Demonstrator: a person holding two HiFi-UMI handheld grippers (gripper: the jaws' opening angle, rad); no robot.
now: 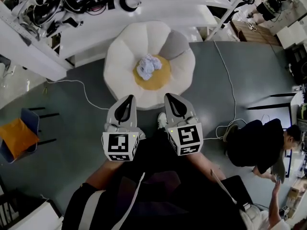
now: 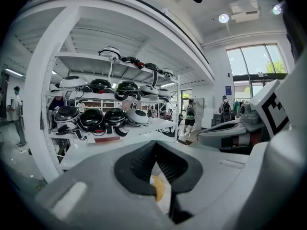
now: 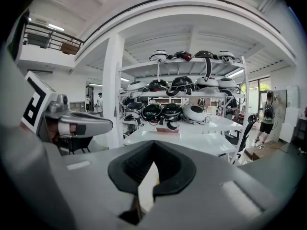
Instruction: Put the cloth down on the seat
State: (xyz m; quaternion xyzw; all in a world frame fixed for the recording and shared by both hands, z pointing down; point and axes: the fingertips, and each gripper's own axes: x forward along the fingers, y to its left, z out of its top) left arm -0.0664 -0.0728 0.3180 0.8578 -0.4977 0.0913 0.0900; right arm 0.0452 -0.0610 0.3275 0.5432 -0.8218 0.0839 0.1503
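Observation:
The crumpled white and pale blue cloth (image 1: 147,66) lies on the yellow centre cushion (image 1: 156,80) of the white petal-shaped seat (image 1: 120,56). No gripper touches it. My left gripper (image 1: 128,100) and right gripper (image 1: 171,97) are held side by side just short of the seat's near edge, both shut with nothing between their fingers. In the left gripper view the jaws (image 2: 154,143) meet at the tip, and a sliver of the yellow cushion (image 2: 159,188) shows through the gap below. The right gripper view likewise shows its jaws (image 3: 153,145) shut and empty.
A grey pillow (image 1: 173,44) rests on the seat's far right. White benches with dark headsets (image 1: 43,6) run along the far side. A blue chair with an orange cushion (image 1: 17,135) stands left, a crouching person (image 1: 261,145) right. Cables (image 1: 230,87) trail over the grey floor.

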